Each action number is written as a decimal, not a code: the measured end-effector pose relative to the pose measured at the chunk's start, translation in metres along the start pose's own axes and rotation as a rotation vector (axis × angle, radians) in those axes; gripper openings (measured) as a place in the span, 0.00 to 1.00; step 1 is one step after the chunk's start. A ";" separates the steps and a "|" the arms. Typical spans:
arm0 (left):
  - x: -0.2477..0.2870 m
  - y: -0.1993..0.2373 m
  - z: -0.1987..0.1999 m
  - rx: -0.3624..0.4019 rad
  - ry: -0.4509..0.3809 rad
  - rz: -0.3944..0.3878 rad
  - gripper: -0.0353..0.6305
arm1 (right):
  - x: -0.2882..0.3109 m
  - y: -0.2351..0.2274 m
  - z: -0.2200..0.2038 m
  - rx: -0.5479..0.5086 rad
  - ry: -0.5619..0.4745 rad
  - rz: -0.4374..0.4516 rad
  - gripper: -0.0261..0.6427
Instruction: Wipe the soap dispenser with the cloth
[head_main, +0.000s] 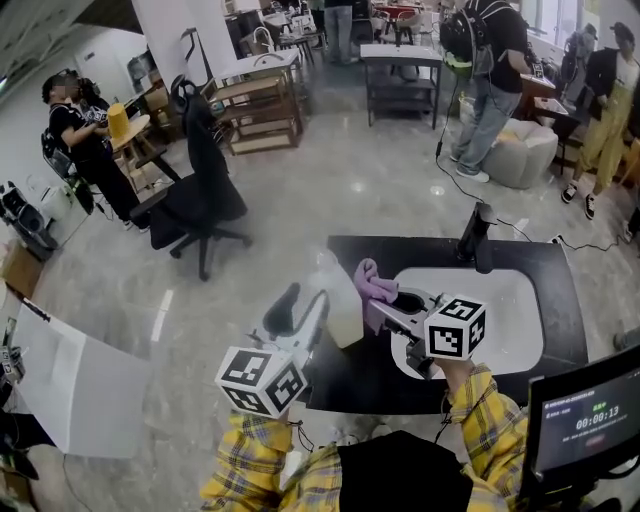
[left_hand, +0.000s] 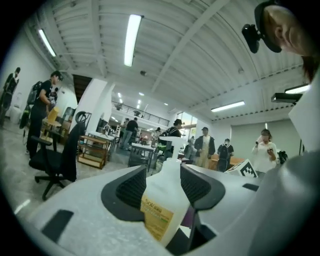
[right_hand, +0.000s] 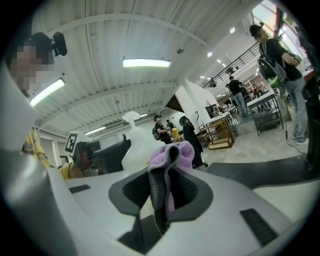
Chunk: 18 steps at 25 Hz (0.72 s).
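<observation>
Open room over the white sink basin to your right. Watch the black faucet standing at its far rim. The soap dispenser fills the gap between your left gripper and right gripper. Leftward, bare floor up to the office chair; monitor crowds your near right.

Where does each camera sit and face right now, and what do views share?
Head view: on the person's head, steeply down at counter and sink; left gripper, right gripper, plaid sleeves show.
Left gripper view: on that gripper, along its jaws, soap dispenser between; the person's head top right.
Right gripper view: on that gripper, along jaws shut on the purple cloth; left gripper and sleeve beyond.
Shared: all three show the soap dispenser.
</observation>
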<state>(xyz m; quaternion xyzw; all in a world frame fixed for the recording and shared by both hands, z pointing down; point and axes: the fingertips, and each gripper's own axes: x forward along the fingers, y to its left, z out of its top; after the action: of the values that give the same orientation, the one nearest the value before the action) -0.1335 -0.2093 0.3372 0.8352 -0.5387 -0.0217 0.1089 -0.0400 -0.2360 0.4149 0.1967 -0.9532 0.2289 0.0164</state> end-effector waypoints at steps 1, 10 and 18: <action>0.003 -0.006 0.003 0.026 0.007 -0.005 0.34 | 0.001 -0.001 -0.001 0.000 0.000 0.004 0.16; 0.049 -0.020 0.008 0.155 0.071 0.094 0.39 | 0.008 -0.012 -0.004 0.018 0.018 0.009 0.16; 0.060 -0.014 0.006 0.236 0.047 0.113 0.31 | 0.011 -0.012 -0.014 -0.014 0.056 0.035 0.16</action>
<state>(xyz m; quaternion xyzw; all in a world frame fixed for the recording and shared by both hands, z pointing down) -0.0967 -0.2588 0.3334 0.8107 -0.5810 0.0676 0.0238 -0.0468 -0.2436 0.4336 0.1733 -0.9573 0.2280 0.0403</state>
